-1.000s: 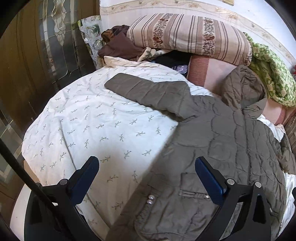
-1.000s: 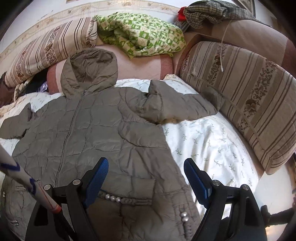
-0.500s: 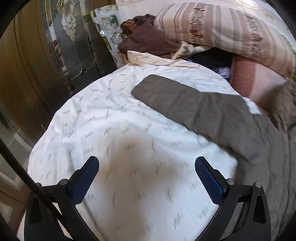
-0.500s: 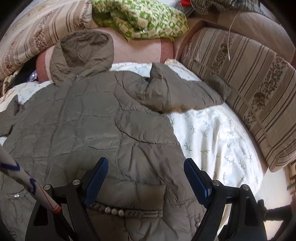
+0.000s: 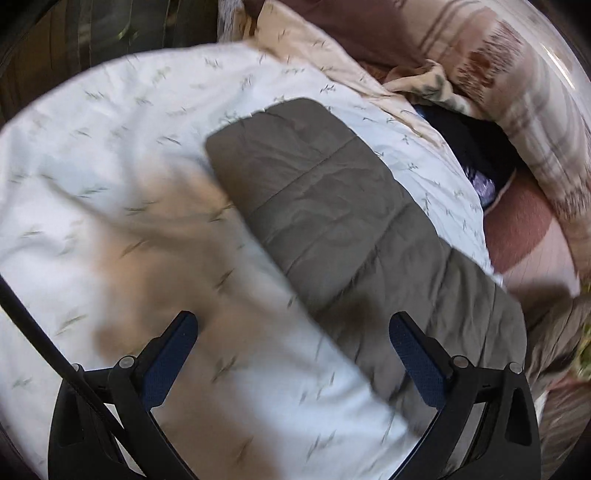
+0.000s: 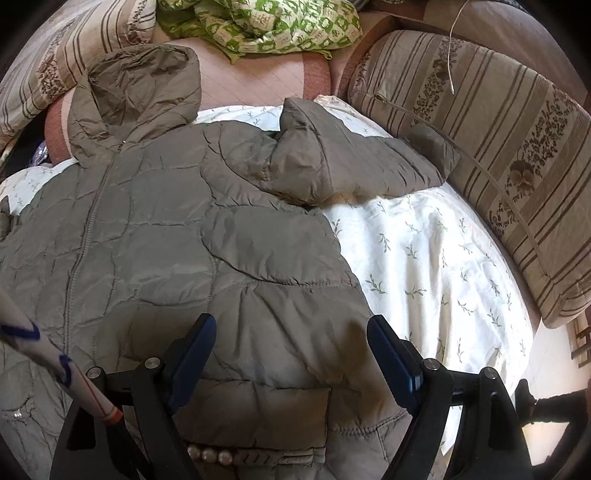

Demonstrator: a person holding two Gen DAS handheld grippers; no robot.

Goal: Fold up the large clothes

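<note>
Jaws wide apart on both grippers, nothing held between them. Left gripper point(image 5: 293, 354) hangs over the bed sheet point(image 5: 110, 155), tilted down at the bed, its right fingertip just over the edge of the left sleeve point(image 5: 332, 221); contact cannot be told, view is motion-blurred. Right gripper point(image 6: 291, 350) hangs low over the lower front of the jacket point(image 6: 166, 229), pointing toward the hood, both fingertips above the quilted fabric near the side hem; touching or not is unclear.

Jacket is olive-grey, quilted, lying front-up and spread flat on the white leaf-print sheet. Long axis runs from the hem near the right gripper up to the hood point(image 6: 140, 88), which rests against a pink cushion point(image 6: 251, 85) at the far end. Zipper point(image 6: 86, 236) runs along that axis, closed. Right sleeve point(image 6: 362, 158) sticks out sideways toward the striped bolster point(image 6: 498, 155), cuff end touching or just beside it. Left sleeve, in the left wrist view, lies straight and flat on the sheet, angled diagonally away from the body, cuff end pointing toward the upper left of that view. Pocket flap with pearl-like beads point(image 6: 208, 454) sits near the hem between the right gripper's fingers. Green patterned blanket point(image 6: 266, 26) is bunched beyond the hood. Striped pillow point(image 5: 517, 92) lies beyond the left sleeve.
</note>
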